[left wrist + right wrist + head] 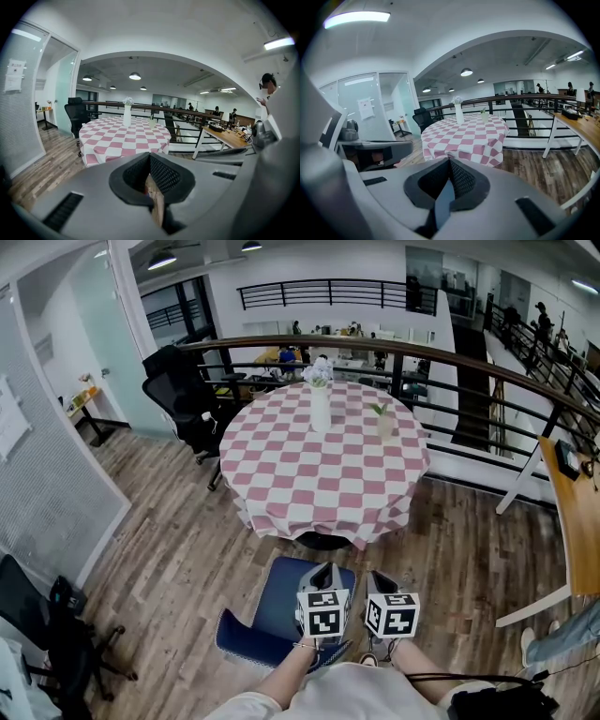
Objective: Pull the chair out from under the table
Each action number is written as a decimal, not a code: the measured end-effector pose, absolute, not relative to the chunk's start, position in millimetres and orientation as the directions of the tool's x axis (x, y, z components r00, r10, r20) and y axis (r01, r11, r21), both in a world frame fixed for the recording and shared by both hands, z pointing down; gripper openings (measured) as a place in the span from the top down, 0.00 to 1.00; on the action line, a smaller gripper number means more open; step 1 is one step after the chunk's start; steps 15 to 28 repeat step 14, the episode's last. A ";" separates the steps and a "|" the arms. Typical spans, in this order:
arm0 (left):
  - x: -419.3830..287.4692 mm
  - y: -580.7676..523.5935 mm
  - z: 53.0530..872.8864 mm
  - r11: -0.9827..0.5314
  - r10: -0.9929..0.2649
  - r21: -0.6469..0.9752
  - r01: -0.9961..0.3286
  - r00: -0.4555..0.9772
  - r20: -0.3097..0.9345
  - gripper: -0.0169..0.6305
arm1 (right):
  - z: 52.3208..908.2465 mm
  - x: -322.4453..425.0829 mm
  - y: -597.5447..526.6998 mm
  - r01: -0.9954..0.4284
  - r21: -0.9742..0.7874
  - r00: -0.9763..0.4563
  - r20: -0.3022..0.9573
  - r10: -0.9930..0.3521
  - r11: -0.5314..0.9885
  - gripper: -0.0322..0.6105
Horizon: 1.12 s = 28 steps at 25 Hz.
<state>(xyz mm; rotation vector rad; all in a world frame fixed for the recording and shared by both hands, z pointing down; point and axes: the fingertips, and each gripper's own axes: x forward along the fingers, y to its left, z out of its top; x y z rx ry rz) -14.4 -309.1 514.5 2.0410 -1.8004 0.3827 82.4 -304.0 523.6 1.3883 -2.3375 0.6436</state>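
Closest in, the left gripper (325, 570) and right gripper (377, 577) hover side by side over the blue chair (279, 607). Both pairs of jaws are closed together with nothing held (only a sliver of background shows through each seam). The chair stands on the wood floor between the person and the round checkered table (323, 474), its seat apparently clear of the cloth's edge. By my reading the pull is done, and nothing obvious remains. On the table stand 2 vases (321, 407).
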 end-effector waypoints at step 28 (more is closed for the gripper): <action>-16.8 -306.9 532.0 -0.091 -0.857 0.111 -0.990 0.135 0.497 0.97 | 535.4 88.0 -303.3 -0.892 -0.225 -0.450 0.539 -0.712 0.393 0.92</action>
